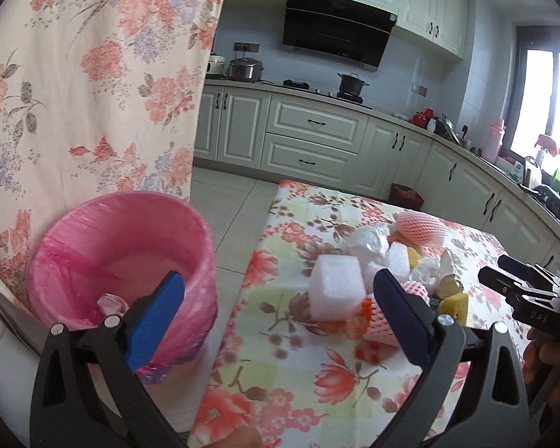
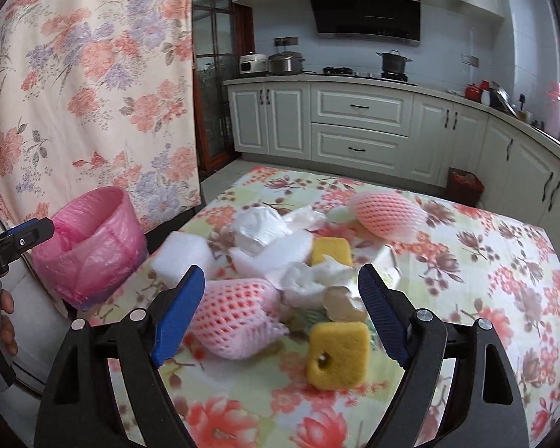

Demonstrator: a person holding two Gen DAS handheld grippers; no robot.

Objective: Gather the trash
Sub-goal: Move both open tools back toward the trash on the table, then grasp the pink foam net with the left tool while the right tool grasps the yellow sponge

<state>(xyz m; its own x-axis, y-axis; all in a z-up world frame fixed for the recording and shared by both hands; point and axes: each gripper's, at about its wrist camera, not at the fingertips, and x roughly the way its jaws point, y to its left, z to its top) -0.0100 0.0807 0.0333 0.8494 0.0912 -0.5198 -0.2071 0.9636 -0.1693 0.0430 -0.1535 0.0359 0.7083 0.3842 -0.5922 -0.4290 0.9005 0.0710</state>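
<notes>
Trash lay heaped mid-table, toward the left edge. Nearest the spread, empty right gripper (image 2: 280,317) sat a yellow sponge (image 2: 338,351) and a pink foam net (image 2: 235,317); better to pinch one only. Left gripper (image 1: 280,313), also spread and empty, faced a white foam block (image 1: 336,287). Beyond that edge stood the pink-lined bin (image 1: 123,257).

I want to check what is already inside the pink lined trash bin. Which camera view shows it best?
The left wrist view: the round bin with the pink plastic liner is close, and its inside shows, with a pale crumpled piece at the bottom. In the right wrist view the bin is farther and its inside is hidden.
</notes>
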